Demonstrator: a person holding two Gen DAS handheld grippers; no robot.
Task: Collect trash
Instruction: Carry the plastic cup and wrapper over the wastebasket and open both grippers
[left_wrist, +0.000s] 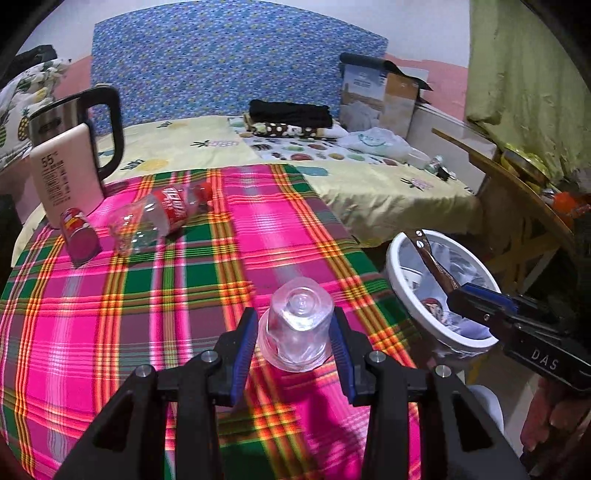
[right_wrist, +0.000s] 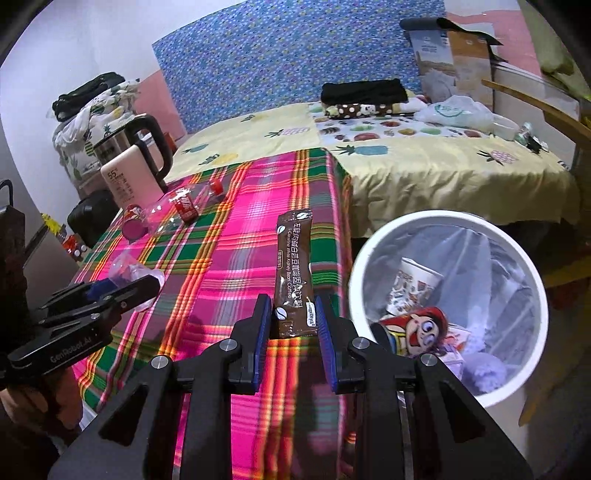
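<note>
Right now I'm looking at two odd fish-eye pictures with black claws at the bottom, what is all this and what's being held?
These are two hand-held grabbing tools, one in each of a person's hands, each carrying a camera that looks out along its two fingers. One picture comes from the left tool, the other from the right. The left gripper is closed on a clear plastic cup. The right gripper is closed on a brown coffee sachet, near a white trash bin that already holds rubbish. They work over a table with a pink and green checked cloth. Left on it are a crushed cola bottle, a small red can and a kettle.
</note>
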